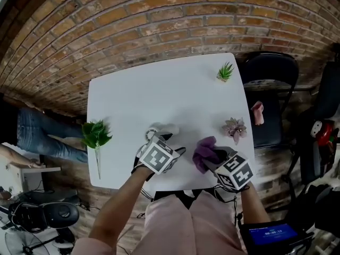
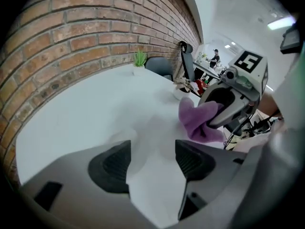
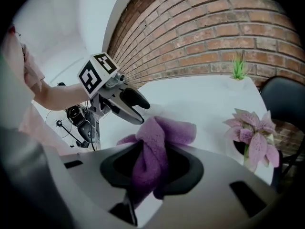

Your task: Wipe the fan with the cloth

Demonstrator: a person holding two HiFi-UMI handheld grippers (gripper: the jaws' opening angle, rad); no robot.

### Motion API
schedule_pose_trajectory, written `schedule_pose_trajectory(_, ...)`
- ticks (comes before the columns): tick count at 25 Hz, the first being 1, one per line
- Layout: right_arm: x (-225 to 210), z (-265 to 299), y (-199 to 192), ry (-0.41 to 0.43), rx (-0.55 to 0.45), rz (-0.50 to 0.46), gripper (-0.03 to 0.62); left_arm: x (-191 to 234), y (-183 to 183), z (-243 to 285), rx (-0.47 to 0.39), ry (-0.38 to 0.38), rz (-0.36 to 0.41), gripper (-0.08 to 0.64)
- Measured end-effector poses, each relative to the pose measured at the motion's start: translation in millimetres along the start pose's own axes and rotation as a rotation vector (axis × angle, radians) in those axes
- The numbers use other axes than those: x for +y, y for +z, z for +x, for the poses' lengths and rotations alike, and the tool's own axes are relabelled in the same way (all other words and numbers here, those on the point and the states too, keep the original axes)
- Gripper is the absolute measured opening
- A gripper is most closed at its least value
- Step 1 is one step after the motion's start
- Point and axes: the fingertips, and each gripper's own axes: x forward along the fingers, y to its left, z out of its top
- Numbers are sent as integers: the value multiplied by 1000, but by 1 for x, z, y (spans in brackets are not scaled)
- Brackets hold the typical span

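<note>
White table [image 1: 159, 89] set against a curved-looking brick wall [image 1: 159, 15], seen from above; a black chair [image 1: 268, 84] stands at the table's 3 o'clock side. On the tabletop, a small green potted plant [image 1: 225, 71] sits at 1 o'clock, a pink flower [image 1: 235, 129] at 4 o'clock near the right edge, and a green leafy sprig [image 1: 95, 136] at 9 o'clock, overhanging the left edge.

The fan [image 1: 162, 130], a small white object too blurred for detail, lies on the table toward 6 o'clock, at 12 o'clock from the left gripper [image 2: 152, 162] and just beside its tips; whether they touch cannot be told. In the left gripper view the jaws stand well apart, with only pale, blurred whiteness between the pads; they clamp nothing.

The right gripper [image 3: 152, 168] is at 3 o'clock from the left one, near the table's front edge. Its jaws are closed on the purple cloth [image 1: 206, 150], which is pinched as a bunched fold between the pads and spills out beyond them toward 12 o'clock in the right gripper view. The cloth is held just beside the left gripper and apart from the fan. The pink flower appears at 3 o'clock in that view and the green plant at 1 o'clock, by the wall.
</note>
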Motion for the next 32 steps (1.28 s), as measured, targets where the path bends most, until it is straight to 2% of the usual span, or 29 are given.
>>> schedule_pose_trajectory(5, 2, 12, 13, 29, -2, -24, 119, 31, 7, -45, -47, 162, 83, 300)
schedule_pose_trajectory(7, 5, 17, 18, 43, 6, -39, 120, 44, 6, -58, -47, 198, 111, 327)
schedule_pose_trajectory(11, 14, 29, 22, 77, 32, -64, 120, 59, -23, -53, 68, 145, 176, 383)
schedule_pose_trajectory(17, 35, 51, 26, 140, 87, -88, 120, 74, -65, -23, 234, 76, 311, 399)
schedule_pose_trajectory(20, 46, 64, 26, 178, 115, -90, 120, 82, -68, -16, 254, 69, 350, 397)
schedule_pose_trajectory(26, 65, 87, 24, 242, 175, -99, 119, 82, -64, -4, 244, 24, 437, 397)
schedule_pose_trajectory(32, 65, 103, 22, 264, 210, -44, 118, 79, -63, 0, 255, -22, 514, 376)
